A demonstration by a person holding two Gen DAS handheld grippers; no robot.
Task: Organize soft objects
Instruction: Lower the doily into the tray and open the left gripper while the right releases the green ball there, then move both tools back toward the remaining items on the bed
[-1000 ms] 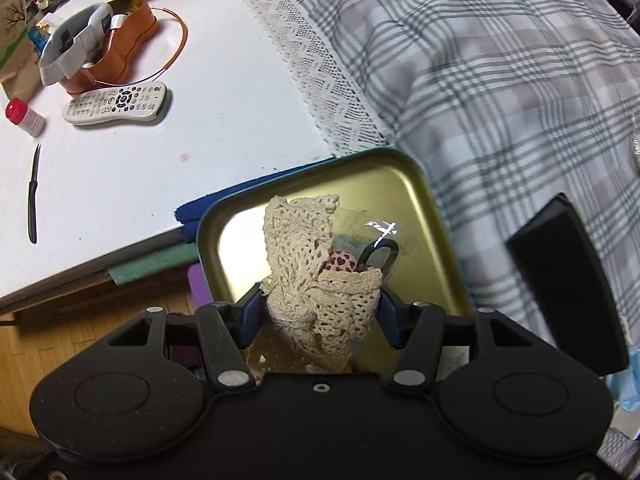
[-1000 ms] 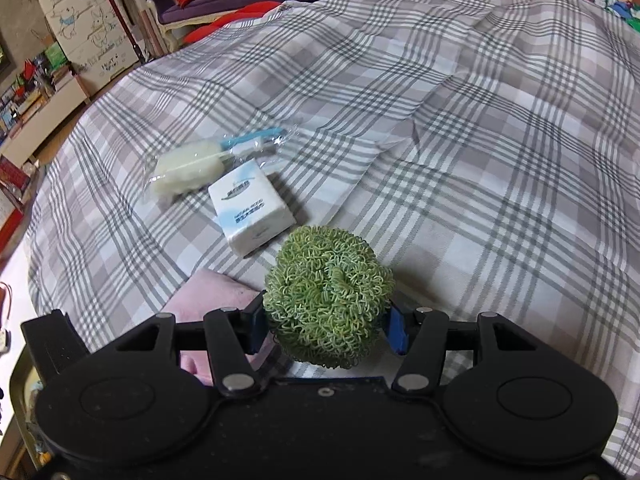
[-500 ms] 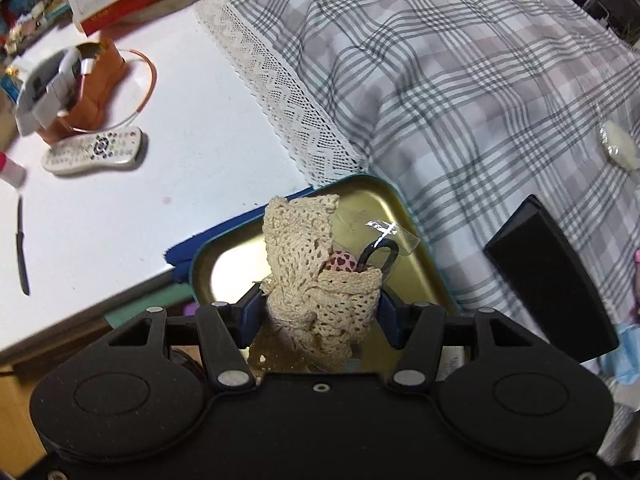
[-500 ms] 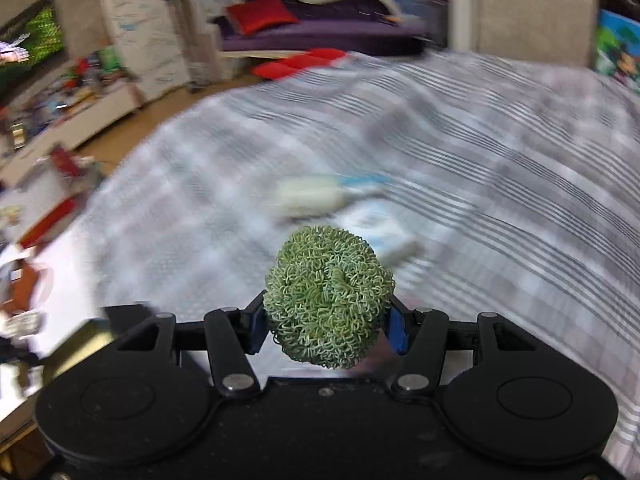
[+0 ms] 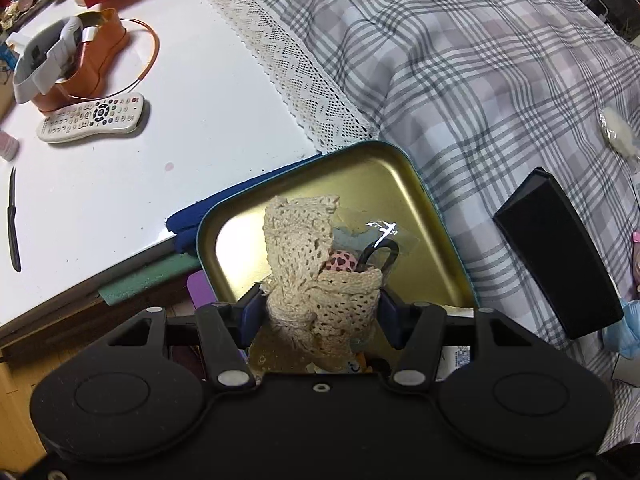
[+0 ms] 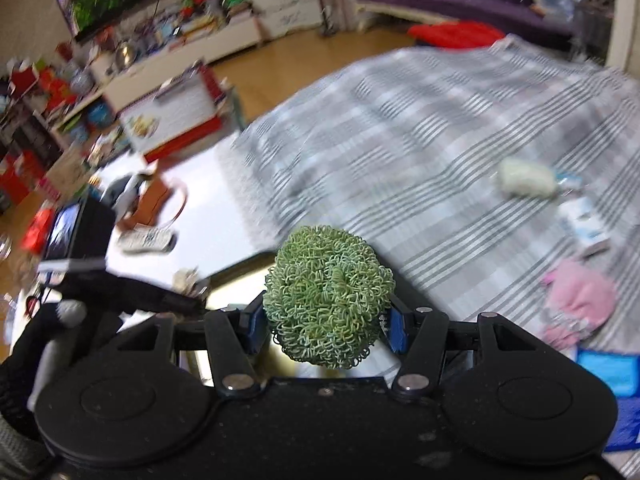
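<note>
My left gripper [image 5: 316, 312] is shut on a cream crocheted lace cloth [image 5: 308, 264], held just above a gold metal tray [image 5: 372, 184] with a teal rim. A pink heart-patterned ball [image 5: 341, 261] and a black loop in clear wrap [image 5: 378, 250] lie in the tray behind the cloth. In the right wrist view, my right gripper [image 6: 326, 322] is shut on a round green curly scrubber [image 6: 328, 296], held in the air over the gold tray's edge [image 6: 236, 280]. The left gripper's black body [image 6: 120, 284] and the cloth show at the left there.
The tray sits where a white table [image 5: 120, 168] meets a plaid bedspread [image 5: 480, 60]. A remote [image 5: 92, 118], an orange holder [image 5: 76, 68] and a knife [image 5: 12, 224] lie on the table. A black box [image 5: 556, 252], a white puff [image 6: 524, 178], a tissue pack [image 6: 584, 226] and pink cloth [image 6: 580, 296] lie on the bed.
My right gripper has swung left and upward with the green scrubber, from over the bed items to over the tray. The left gripper has stayed over the tray, rolling slightly.
</note>
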